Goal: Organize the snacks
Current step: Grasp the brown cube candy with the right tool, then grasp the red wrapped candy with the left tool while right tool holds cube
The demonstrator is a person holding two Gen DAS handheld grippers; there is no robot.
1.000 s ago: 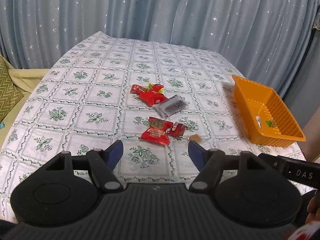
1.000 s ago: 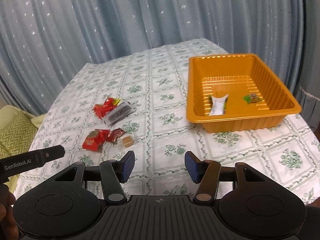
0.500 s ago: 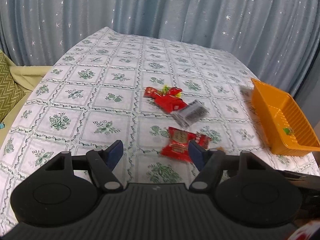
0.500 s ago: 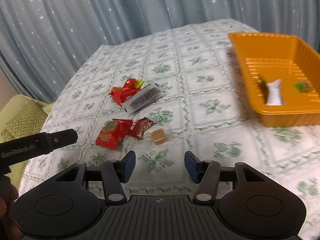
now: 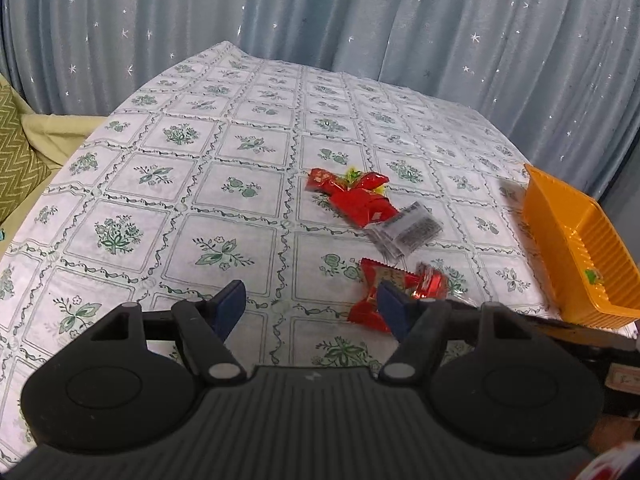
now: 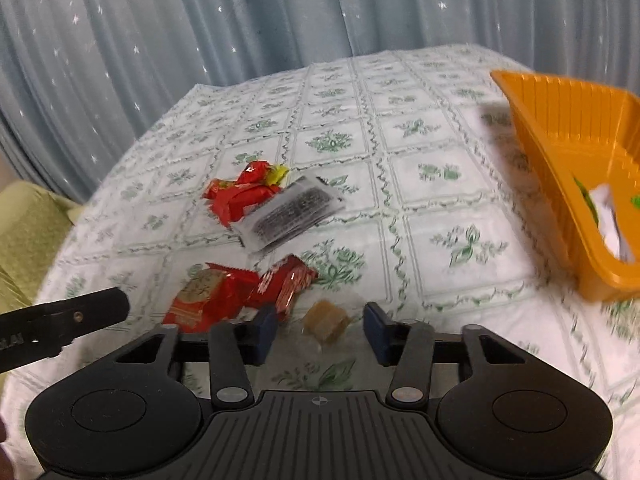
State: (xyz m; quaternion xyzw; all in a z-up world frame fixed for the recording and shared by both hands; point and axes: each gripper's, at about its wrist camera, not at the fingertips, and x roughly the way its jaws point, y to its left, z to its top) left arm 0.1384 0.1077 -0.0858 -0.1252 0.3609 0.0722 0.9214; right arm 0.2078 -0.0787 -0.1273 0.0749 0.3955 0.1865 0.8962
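Observation:
Snack packets lie in a loose pile mid-table: red packets (image 5: 360, 198) with a grey-white packet (image 5: 408, 229) at the back, and two red packets (image 6: 212, 294) nearer. A small brown caramel (image 6: 326, 319) in clear wrap lies between the open fingers of my right gripper (image 6: 320, 334), close above the cloth. My left gripper (image 5: 310, 307) is open and empty, its right finger in front of the near red packets (image 5: 400, 284). The orange tray (image 6: 560, 160) at the right holds a white packet (image 6: 610, 216) and a green one.
The table wears a white cloth with green flower squares (image 5: 180, 208). Blue starred curtains (image 5: 320, 12) hang behind. A green cushion (image 5: 16, 152) lies off the table's left edge. The tray also shows in the left wrist view (image 5: 576, 240).
My right gripper has swung left away from the tray and come down around the caramel. My left gripper has moved forward and left, so the packets sit more to its right.

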